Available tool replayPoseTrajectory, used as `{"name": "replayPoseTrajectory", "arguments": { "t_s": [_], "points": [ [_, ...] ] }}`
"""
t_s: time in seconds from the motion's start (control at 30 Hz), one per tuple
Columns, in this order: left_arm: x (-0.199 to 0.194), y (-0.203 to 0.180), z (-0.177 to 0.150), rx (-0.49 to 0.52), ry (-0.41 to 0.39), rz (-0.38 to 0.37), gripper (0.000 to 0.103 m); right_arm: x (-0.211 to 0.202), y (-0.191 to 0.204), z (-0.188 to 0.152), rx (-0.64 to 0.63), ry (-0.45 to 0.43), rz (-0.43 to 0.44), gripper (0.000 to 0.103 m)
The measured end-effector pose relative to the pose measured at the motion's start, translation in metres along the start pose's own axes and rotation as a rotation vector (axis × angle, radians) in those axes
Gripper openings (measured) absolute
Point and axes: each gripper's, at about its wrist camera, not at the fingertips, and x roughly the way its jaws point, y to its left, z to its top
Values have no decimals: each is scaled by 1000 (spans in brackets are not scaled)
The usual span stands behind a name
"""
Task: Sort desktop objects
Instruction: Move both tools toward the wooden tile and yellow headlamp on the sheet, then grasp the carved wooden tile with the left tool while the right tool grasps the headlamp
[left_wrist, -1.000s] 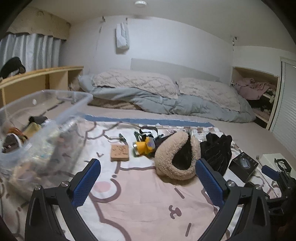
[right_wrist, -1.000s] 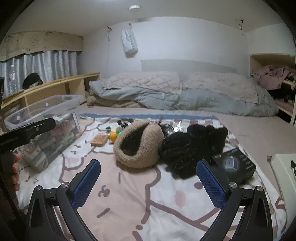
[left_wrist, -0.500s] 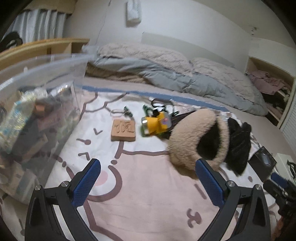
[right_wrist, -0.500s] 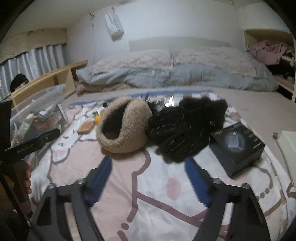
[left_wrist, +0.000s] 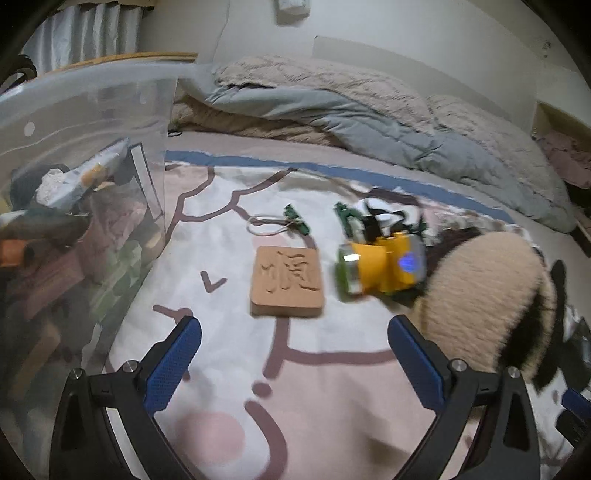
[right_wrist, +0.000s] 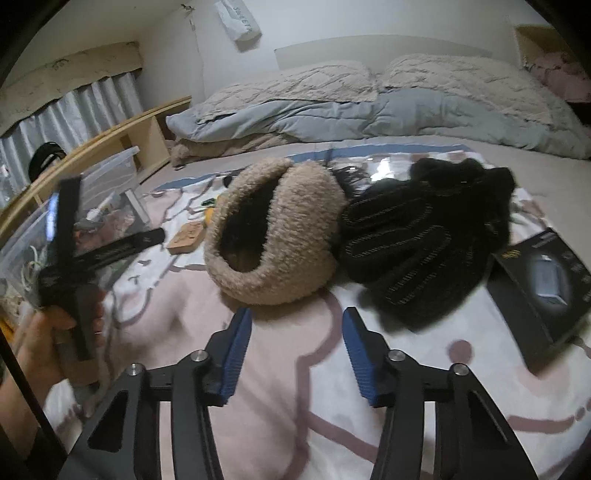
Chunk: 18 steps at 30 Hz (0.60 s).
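Landmark: wooden carved block (left_wrist: 286, 282), lying flat on the patterned blanket (left_wrist: 332, 387). Left of it, a clear storage bin (left_wrist: 85, 192), filled with assorted items. Left gripper (left_wrist: 293, 345) hovers just short of the block, jaws spread wide, nothing held. Right of the block: yellow headlamp (left_wrist: 380, 267), then fleece hat (right_wrist: 275, 236), black gloves (right_wrist: 421, 251), black box (right_wrist: 543, 291). Right gripper (right_wrist: 297, 338) sits before the hat, jaws released, empty

right tongs (right_wrist: 296, 334) hung partly closed and empty before the fuzzy beige hat (right_wrist: 273, 236), black gloves (right_wrist: 424, 243) touching it.
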Motion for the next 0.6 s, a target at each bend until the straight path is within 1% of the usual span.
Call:
{"name": "replayPoseTrajectory", "arguments": {
  "t_s": [0.1, 0.27, 0.37, 0.47, 0.5, 0.53, 0.6],
  "points": [
    [19, 1, 2, 5, 32, 18, 101, 11, 9, 8, -26, 28, 32, 46],
    [54, -1, 6, 36, 79, 65, 101, 19, 25, 19, -53, 34, 92, 46],
    [69, 3, 7, 12, 117, 52, 101, 24, 37, 27, -78, 41, 127, 46],
    [78, 6, 8, -10, 139, 41, 101, 31, 47, 38, -93, 41, 149, 46],
    [80, 7, 9, -16, 145, 33, 95, 35, 53, 44, -92, 36, 159, 46],
    [82, 8, 9, -24, 148, 30, 93, 39, 56, 48, -87, 33, 165, 46],
    [83, 11, 11, -38, 144, 34, 83, 48, 63, 59, -69, 30, 178, 46]
  ]
}}
